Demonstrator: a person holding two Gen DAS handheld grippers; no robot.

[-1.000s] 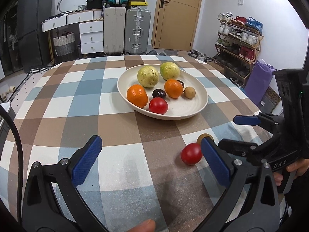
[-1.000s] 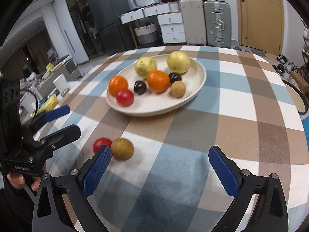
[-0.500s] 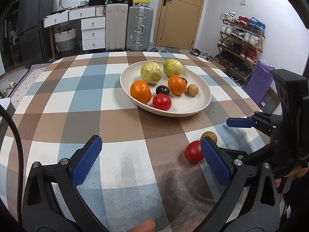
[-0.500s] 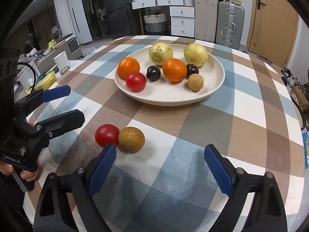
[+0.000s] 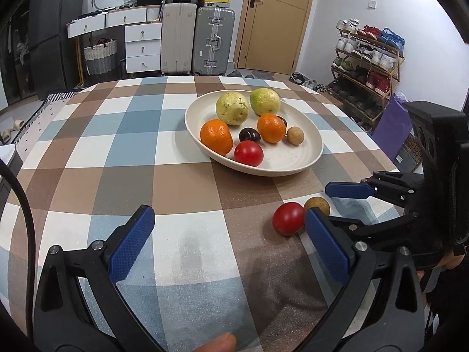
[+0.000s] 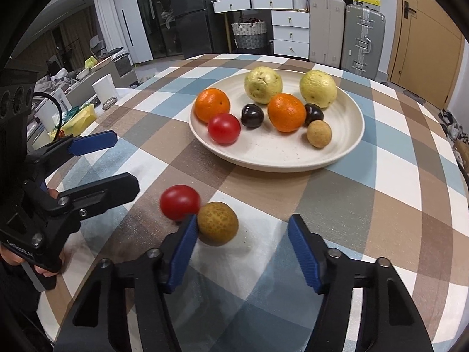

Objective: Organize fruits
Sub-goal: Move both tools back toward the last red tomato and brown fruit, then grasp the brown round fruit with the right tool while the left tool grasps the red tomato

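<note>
A red tomato (image 6: 179,201) and a brown round fruit (image 6: 217,223) lie touching on the checked tablecloth (image 6: 337,193), in front of a cream plate (image 6: 346,149) holding several fruits. My right gripper (image 6: 243,243) is open, its left pad against the brown fruit, which sits between the jaws. In the left wrist view the tomato (image 5: 288,218) and brown fruit (image 5: 316,204) lie by my right fingertip. My left gripper (image 5: 228,243) is open and empty, low over the cloth; it also shows in the right wrist view (image 6: 114,161).
The plate (image 5: 310,164) holds two yellow-green fruits, two oranges, a red tomato, dark plums and a small brown fruit. The table's left edge has a white cup (image 6: 104,89) and clutter beyond. Suitcases (image 5: 215,41) and a shoe rack (image 5: 366,67) stand behind.
My right gripper has moved forward and narrowed, so the brown fruit now sits between its jaws. The left gripper has drifted slightly closer to the two loose fruits.
</note>
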